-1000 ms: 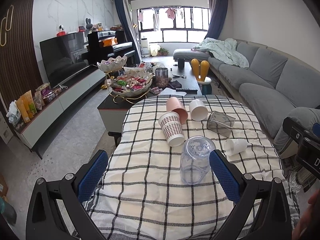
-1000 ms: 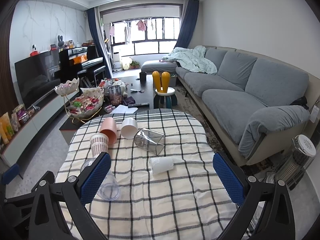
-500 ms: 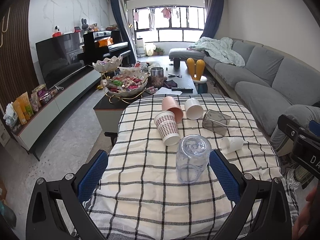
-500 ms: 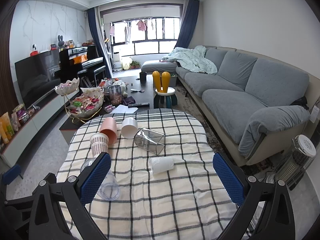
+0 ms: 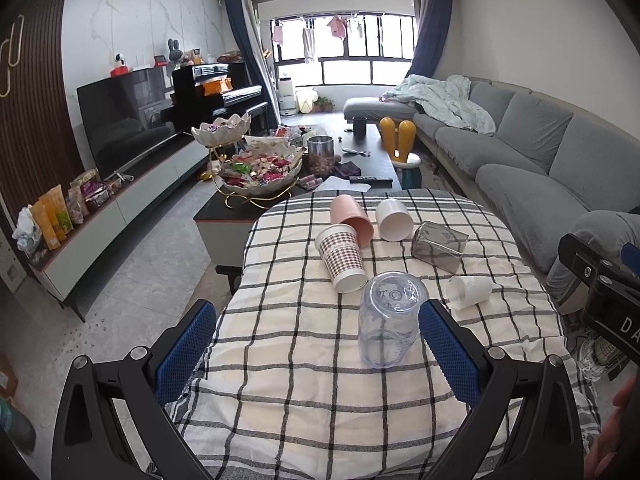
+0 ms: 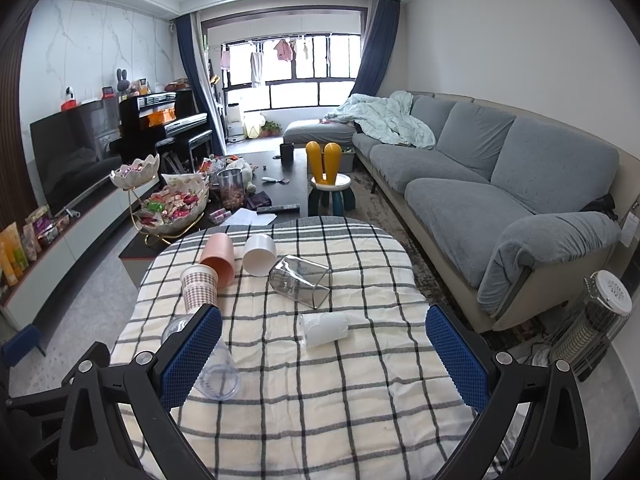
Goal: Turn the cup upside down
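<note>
Jaws: both pairs spread wide, nothing between the blue pads on either side.
Table: round, draped in a checked tablecloth (image 5: 320, 392), and every cup on show lies or stands on it.
Left gripper (image 5: 318, 346): hovering over the near edge, fingers well apart, the clear cup just inside the right-hand pad (image 5: 448, 354) but not touched by it.
Right gripper (image 6: 324, 360): also gaping, over the near half of the cloth, with the small white cup ahead between its fingers and apart from both.
Clear cup (image 5: 389, 318): there it is, upside down, base up, mouth flat on the cloth, standing free; in the right wrist view it sits partly behind the left-hand pad (image 6: 191, 360).
Grey glass (image 5: 439, 245): on its side, towards the right of the group.
Checked cup (image 5: 342, 258): on its side, mouth facing the camera, just behind the clear cup.
Pink cup (image 5: 352, 220): on its side, touching the checked cup.
White cup (image 5: 394, 219): on its side, just beside the pink one.
Small white cup (image 5: 469, 291): on its side, near the clear cup's right.
</note>
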The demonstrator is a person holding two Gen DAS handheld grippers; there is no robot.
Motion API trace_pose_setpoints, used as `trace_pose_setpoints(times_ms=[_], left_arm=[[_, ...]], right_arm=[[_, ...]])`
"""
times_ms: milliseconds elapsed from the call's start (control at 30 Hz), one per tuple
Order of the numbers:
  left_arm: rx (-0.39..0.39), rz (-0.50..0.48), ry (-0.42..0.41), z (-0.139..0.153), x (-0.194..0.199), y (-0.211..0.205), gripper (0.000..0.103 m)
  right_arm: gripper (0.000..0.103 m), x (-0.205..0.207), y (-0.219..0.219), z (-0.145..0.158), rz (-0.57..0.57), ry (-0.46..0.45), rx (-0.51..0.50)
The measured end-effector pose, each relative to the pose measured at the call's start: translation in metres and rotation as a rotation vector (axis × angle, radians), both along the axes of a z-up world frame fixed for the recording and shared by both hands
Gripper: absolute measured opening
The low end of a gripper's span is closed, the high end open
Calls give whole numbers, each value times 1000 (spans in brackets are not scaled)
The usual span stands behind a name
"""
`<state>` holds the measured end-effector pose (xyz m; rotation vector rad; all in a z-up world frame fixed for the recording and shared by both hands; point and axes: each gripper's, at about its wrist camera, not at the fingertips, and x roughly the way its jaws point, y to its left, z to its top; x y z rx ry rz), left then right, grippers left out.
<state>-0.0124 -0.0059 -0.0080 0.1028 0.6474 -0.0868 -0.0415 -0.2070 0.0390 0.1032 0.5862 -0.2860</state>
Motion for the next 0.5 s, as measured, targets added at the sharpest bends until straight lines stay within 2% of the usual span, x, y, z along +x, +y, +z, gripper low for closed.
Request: trace_pose_setpoints(times_ms=[300, 500], left_arm=[[-24, 2, 17, 1, 3, 4, 103], [-4, 9, 17, -1, 3, 3, 103]], right_arm=[[102, 0, 0, -2, 2, 5, 0], [102, 0, -2, -9, 1, 13, 2]])
